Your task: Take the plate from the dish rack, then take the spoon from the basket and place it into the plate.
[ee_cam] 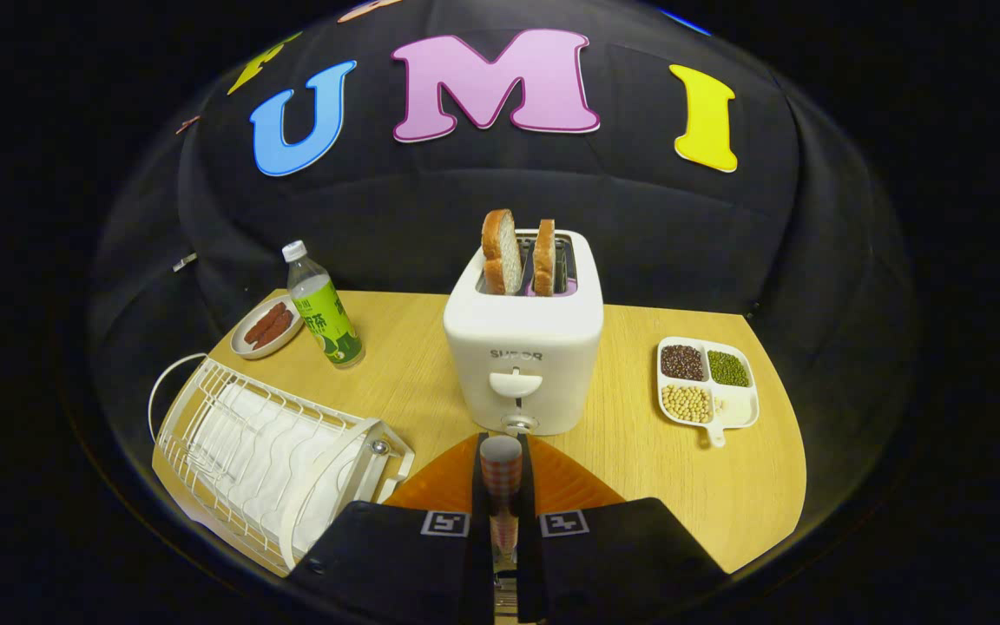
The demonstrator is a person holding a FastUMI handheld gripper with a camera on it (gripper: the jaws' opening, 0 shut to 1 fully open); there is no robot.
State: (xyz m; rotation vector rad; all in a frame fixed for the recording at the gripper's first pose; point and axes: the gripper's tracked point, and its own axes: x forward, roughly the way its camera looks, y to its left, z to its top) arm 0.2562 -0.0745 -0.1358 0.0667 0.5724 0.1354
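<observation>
My gripper (501, 444) is shut on the spoon (501, 473), a narrow piece with an orange checked pattern that stands upright between the two fingers. Under the fingers lies the orange plate (426, 490) on the wooden table, its surface showing on both sides of the fingers. The spoon's lower part is hidden between the fingers, so I cannot tell whether it touches the plate. The white wire dish rack (240, 434) lies to the left of the plate, with a white holder (352, 469) at its near end.
A white toaster (522, 347) with two bread slices stands just beyond the fingers. A green-labelled bottle (324, 312) and a small dish of sausages (266, 327) sit beyond the rack. A divided tray of beans (708, 382) lies to the right. Bare table (726, 486) lies right of the plate.
</observation>
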